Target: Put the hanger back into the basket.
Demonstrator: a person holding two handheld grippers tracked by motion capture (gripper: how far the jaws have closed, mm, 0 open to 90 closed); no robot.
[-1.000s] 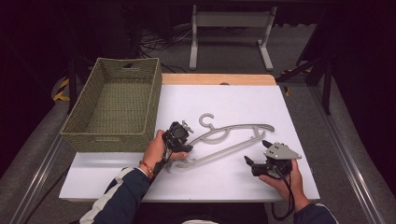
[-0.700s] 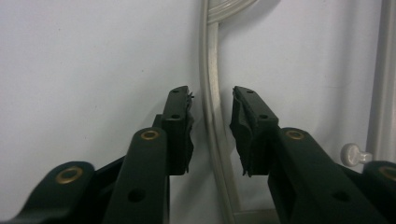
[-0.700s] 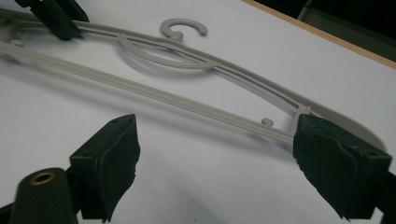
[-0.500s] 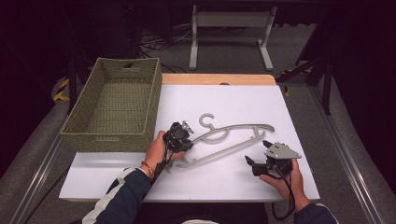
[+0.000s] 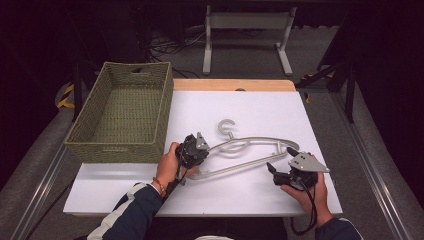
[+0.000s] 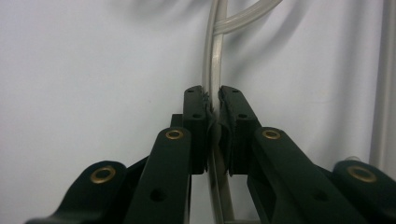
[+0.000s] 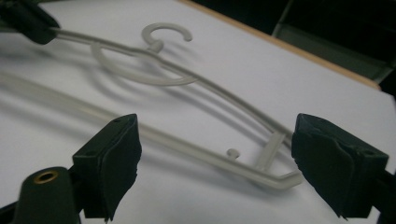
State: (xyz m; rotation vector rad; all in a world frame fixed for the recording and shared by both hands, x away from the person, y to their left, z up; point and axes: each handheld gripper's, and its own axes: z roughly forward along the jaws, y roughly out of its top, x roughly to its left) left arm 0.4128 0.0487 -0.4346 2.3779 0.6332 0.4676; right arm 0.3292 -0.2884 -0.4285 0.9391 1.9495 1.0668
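A pale grey plastic hanger (image 5: 250, 150) lies on the white table top (image 5: 250, 110), hook toward the far side. My left gripper (image 5: 200, 148) is shut on the hanger's left arm; in the left gripper view the pads (image 6: 198, 121) pinch the thin bar of the hanger (image 6: 215, 60). My right gripper (image 5: 281, 159) stands open at the hanger's right end, and the corner of the hanger (image 7: 280, 179) lies between its two pads (image 7: 119, 163), which do not touch it. The hook (image 7: 166, 32) is farther off in that view.
A woven green basket (image 5: 122, 112) stands at the table's left side, close to the left hand. A wooden edge (image 5: 230, 84) runs along the table's far side, with a white metal stand (image 5: 247, 30) on the floor beyond it.
The left gripper has shifted slightly along the hanger's left arm. The right gripper and the hanger have hardly moved.
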